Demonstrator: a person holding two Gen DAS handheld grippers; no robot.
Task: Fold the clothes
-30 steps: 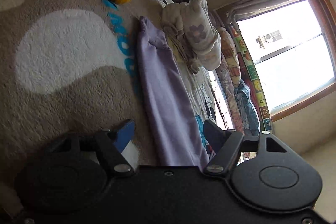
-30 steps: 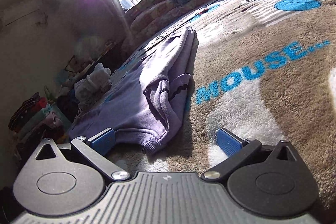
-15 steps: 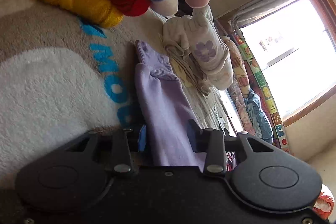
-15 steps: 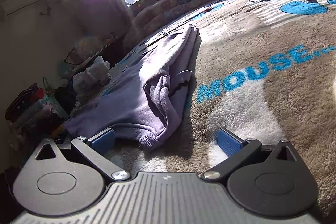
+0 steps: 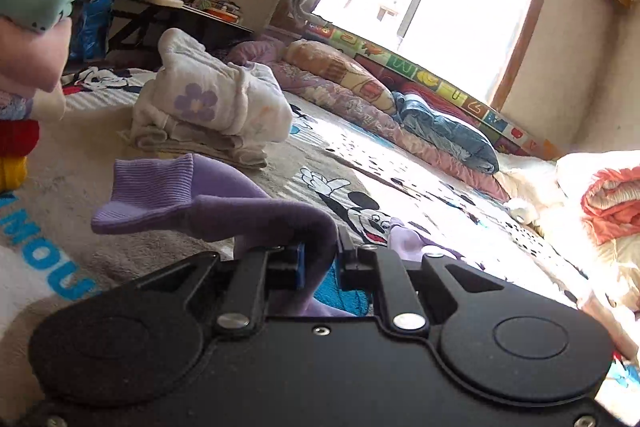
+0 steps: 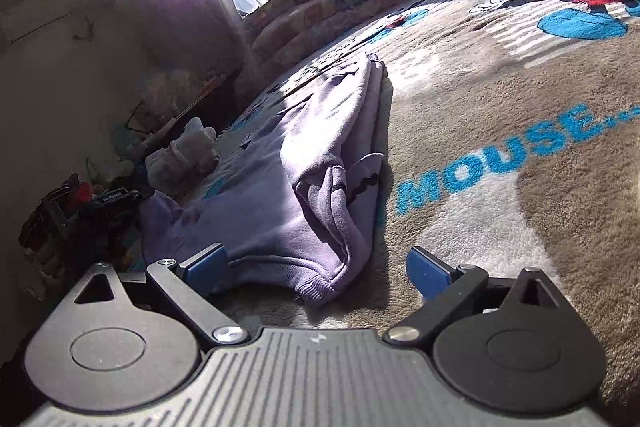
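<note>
- The left gripper [image 5: 318, 265] has its blue-padded jaws pressed onto a sleeve of the lilac fleece sweatshirt [image 5: 256, 211], and the pinched fabric bulges up between and above the pads.
- The sleeve's ribbed cuff [image 5: 152, 187] sticks out to the left of the gripper, raised clear of the beige plush cartoon-mouse blanket [image 5: 80, 195] beneath it.
- Beyond the cuff sits a folded pile of cream clothes with a purple flower print [image 5: 212, 107]; a stack of folded garments in red, teal, pink and yellow [image 5: 28, 7] fills the left edge of the left wrist view.
- In the right wrist view the body of the lilac fleece sweatshirt [image 6: 304, 179] lies spread on the blanket [image 6: 500, 227], its ribbed hem [image 6: 312, 287] just ahead of the right gripper [image 6: 316, 267].
- The right gripper's jaws are spread wide. The left blue pad sits at the hem edge; whether it touches the fabric I cannot tell. The right pad is over bare blanket, beside the garment.
- The blue letters "MOUSE" [image 6: 496, 159] run across the blanket to the right of the sweatshirt.
- At the far left of the right wrist view, the left gripper's black body [image 6: 114, 197] shows at the sweatshirt's raised sleeve.
</note>
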